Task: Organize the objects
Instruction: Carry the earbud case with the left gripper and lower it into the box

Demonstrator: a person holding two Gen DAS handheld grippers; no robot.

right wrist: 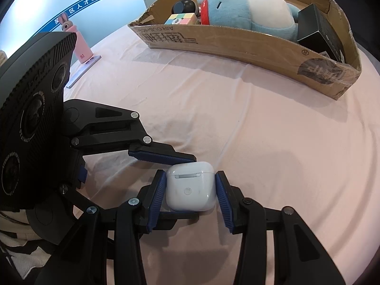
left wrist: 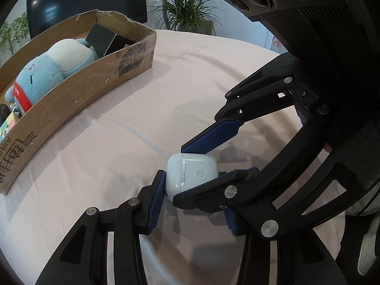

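Left wrist view: white earbud case point(left wrist: 192, 174) on pink surface point(left wrist: 118, 142), clamped between jaws of left gripper point(left wrist: 193, 185); right gripper point(left wrist: 206, 156) crosses in from right, its jaws also clenched on case. Cardboard box point(left wrist: 78, 90) far left, well apart, holds blue plush toy point(left wrist: 47, 71).

Right wrist view: right gripper point(right wrist: 191, 187) pads press both case point(right wrist: 190, 186) sides; left gripper point(right wrist: 177, 185) reaches in from left, one finger against the case's far edge. Box point(right wrist: 237, 45) behind holds plush point(right wrist: 249, 9), puzzle cube point(right wrist: 180, 19), black box point(right wrist: 320, 30).

white earbud case point(left wrist: 192, 175) sitting on the pink-clothed table point(left wrist: 147, 109), both grippers pinching it from different sides, blue plush point(left wrist: 54, 68) and black box point(left wrist: 104, 39) lying in the cardboard box point(left wrist: 78, 95)
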